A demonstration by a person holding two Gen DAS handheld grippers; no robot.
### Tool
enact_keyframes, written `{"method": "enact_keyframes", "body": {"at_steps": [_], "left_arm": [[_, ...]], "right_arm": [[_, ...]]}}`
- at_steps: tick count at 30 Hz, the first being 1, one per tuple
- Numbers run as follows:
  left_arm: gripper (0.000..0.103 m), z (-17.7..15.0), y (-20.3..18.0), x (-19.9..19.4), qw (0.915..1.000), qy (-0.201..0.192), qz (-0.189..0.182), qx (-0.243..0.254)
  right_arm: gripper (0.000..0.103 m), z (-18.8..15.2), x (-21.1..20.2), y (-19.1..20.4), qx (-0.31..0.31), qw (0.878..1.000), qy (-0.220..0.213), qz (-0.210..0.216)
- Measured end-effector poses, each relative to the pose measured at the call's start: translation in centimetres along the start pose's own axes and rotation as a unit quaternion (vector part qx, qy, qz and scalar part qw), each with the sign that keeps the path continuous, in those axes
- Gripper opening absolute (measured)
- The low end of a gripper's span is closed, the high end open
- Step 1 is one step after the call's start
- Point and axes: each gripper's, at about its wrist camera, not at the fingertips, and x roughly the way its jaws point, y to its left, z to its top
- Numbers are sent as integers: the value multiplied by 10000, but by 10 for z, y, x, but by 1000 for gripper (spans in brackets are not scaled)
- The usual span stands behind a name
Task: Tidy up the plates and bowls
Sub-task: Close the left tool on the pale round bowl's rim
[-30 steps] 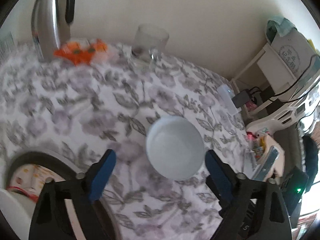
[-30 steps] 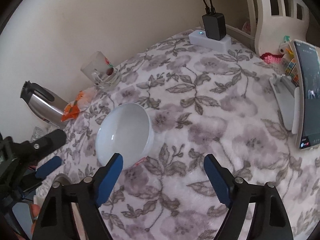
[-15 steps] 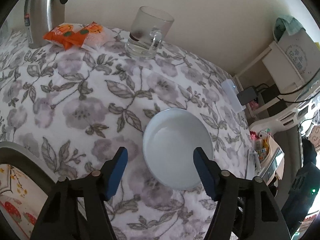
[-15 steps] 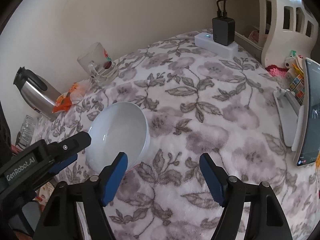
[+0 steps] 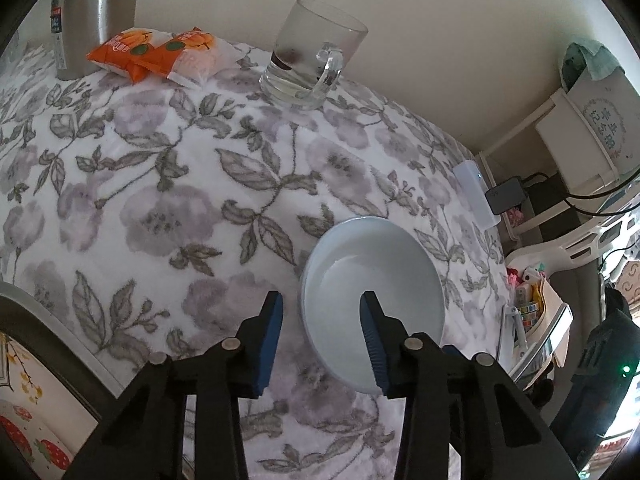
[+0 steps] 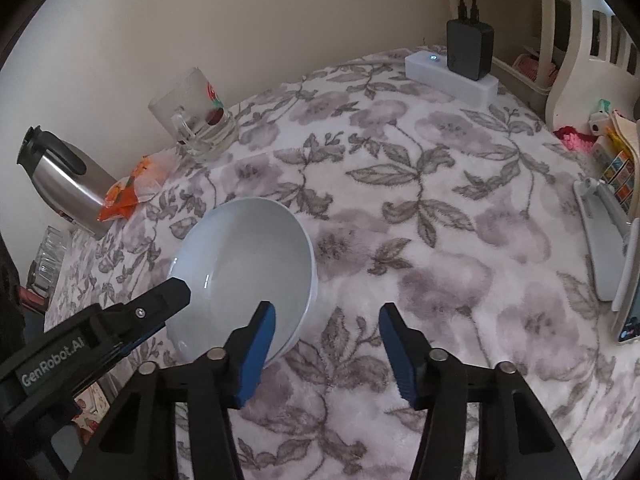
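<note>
- The table wears a floral cloth point(image 6: 460, 208), white with grey leaves and pale purple flowers; it falls away at the far edge by the wall and at the right side, and its wide middle is free.
- A white bowl point(image 5: 376, 280) stands upright on the cloth, toward the left of the right-wrist view, with open cloth all around it.
- The left gripper point(image 5: 322, 324) straddles the near-left rim of the bowl, one blue pad outside the wall and one inside. Its jaws are closing, and the pads do not press the rim yet.
- The right gripper point(image 6: 328, 336) straddles the opposite rim of the same bowl, left pad inside and right pad over bare cloth. Its jaws are closing too, with a gap to the rim.
- A steel thermos jug point(image 6: 66, 196) stands at the far-left edge.
- A glass mug point(image 5: 314, 56) stands near the wall edge.
- A white power strip point(image 6: 450, 76) with a black charger lies at the far-right edge.
- Orange snack packets point(image 5: 154, 54) lie just beside the jug.
</note>
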Motion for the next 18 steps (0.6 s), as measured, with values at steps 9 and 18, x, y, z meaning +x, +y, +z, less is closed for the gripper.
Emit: {"method": "enact_keyframes", "body": {"at_steps": [9,18], "left_arm": [[32,0,6,10,10000,59,78,9],[31,-2,8,18,9998,135,131,50]], "right_arm": [[44,3,15,4,132,9998,80,-126],[31,4,23,5,209,9997,110,-62]]}}
